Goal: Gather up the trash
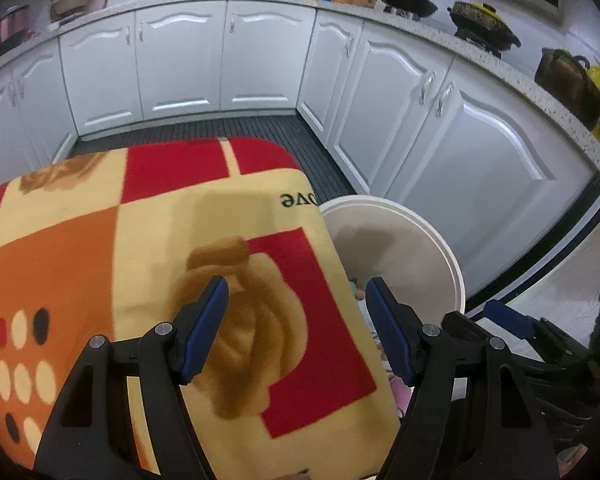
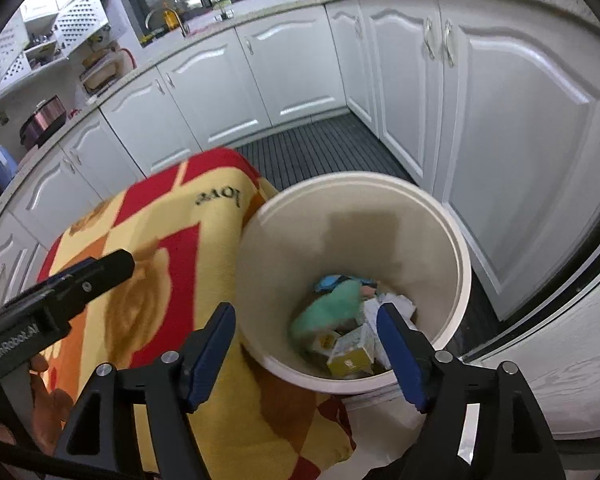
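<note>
right wrist: round smooth cream bin [image 2: 456, 248] holds crumpled trash [image 2: 352, 320].

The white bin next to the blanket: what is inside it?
The white bin holds a green crumpled piece, white paper and a yellow box. Whatever lies under this pile is covered.

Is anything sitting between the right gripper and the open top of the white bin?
Nothing visible does. The right gripper hangs open and empty over the white bin, whose mouth is uncovered, with trash lying at the bottom. The patterned blanket lies beside the bin's left rim, not over the opening.
</note>
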Action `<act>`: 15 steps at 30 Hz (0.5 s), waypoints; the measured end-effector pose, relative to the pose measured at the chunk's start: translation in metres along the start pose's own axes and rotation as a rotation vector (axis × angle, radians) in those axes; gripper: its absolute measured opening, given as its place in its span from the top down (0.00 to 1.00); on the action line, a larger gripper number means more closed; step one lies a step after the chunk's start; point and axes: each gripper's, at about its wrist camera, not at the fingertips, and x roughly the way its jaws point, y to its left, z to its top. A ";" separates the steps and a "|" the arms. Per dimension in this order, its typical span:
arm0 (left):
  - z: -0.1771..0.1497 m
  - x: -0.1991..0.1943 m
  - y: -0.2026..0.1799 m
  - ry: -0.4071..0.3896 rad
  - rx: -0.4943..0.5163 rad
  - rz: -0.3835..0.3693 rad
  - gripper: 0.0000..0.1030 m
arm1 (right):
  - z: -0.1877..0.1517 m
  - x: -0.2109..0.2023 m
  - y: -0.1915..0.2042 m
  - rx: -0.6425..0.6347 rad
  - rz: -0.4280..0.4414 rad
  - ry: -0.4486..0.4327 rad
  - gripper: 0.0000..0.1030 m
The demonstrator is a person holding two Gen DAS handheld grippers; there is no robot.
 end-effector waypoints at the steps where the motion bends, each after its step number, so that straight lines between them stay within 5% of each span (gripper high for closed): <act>1: -0.001 -0.003 -0.001 -0.009 0.001 0.006 0.32 | -0.001 -0.006 0.003 -0.007 -0.001 -0.016 0.28; 15: -0.011 -0.074 0.007 -0.188 0.018 0.103 0.32 | -0.009 -0.072 0.045 -0.087 -0.001 -0.215 0.21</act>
